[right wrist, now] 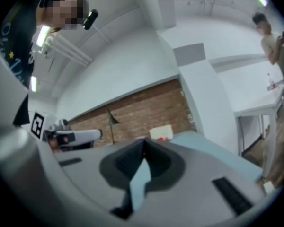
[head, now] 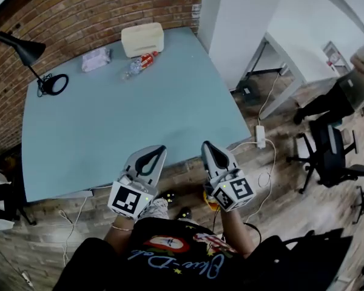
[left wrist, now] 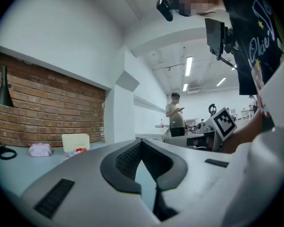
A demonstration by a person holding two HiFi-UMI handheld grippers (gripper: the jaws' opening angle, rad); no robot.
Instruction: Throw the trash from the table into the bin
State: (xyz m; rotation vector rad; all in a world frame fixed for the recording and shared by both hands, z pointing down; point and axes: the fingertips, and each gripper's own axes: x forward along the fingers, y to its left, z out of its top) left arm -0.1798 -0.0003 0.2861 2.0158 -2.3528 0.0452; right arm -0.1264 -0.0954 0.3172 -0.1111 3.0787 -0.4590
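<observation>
- While both sets of jaws sit closed on nothing, left gripper (head: 161, 149) and right gripper (head: 205, 145) hover by the table (head: 139, 126) near edge; we'd open one before reaching.
- Well ahead of both, plastic bottle (head: 138, 65) lies just beside cream box (head: 142, 39); we'd approach low and level.
- Bin not in view.

The person held the left tool (head: 151, 156) and the right tool (head: 208, 150) side by side, close in front of the body. Both pointed flat and forward. Each tool's jaws were shut tight with nothing between them. The left forearm (head: 122, 226) and right forearm (head: 232, 222) were tucked in.
</observation>
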